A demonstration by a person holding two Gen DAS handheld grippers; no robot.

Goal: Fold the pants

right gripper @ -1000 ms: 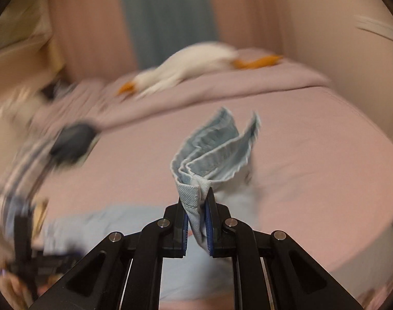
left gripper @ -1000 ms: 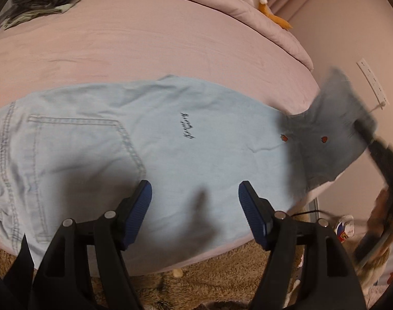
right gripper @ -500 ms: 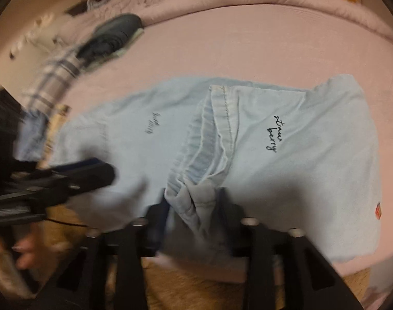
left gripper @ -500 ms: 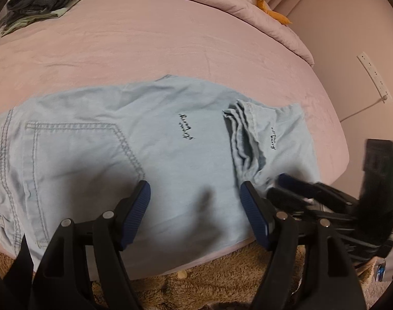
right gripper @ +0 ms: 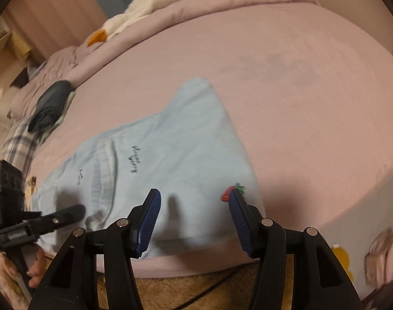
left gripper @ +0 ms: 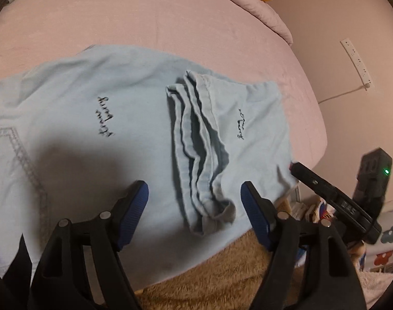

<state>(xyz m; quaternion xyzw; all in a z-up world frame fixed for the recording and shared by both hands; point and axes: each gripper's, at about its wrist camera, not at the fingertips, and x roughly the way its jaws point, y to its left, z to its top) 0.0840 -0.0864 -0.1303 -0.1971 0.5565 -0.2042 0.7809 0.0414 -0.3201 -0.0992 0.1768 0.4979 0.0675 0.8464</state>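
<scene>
Light blue denim pants lie flat on the pink bed, with the leg ends folded back over the legs; the bunched hems rest on top. The pants also show in the right wrist view, with a strawberry patch. My left gripper is open and empty, its jaws on either side of the hem bundle near the bed's front edge. My right gripper is open and empty over the folded end. The right gripper also shows in the left wrist view.
A white goose plush and a rolled duvet lie at the head of the bed. A dark folded garment and plaid cloth sit at the far left. Brown fuzzy carpet is below the bed edge. A wall power strip is at right.
My right gripper carried the leg ends over, laid them on the pants, opened and let go, then drew back to the right. My left gripper shifted right toward the hems.
</scene>
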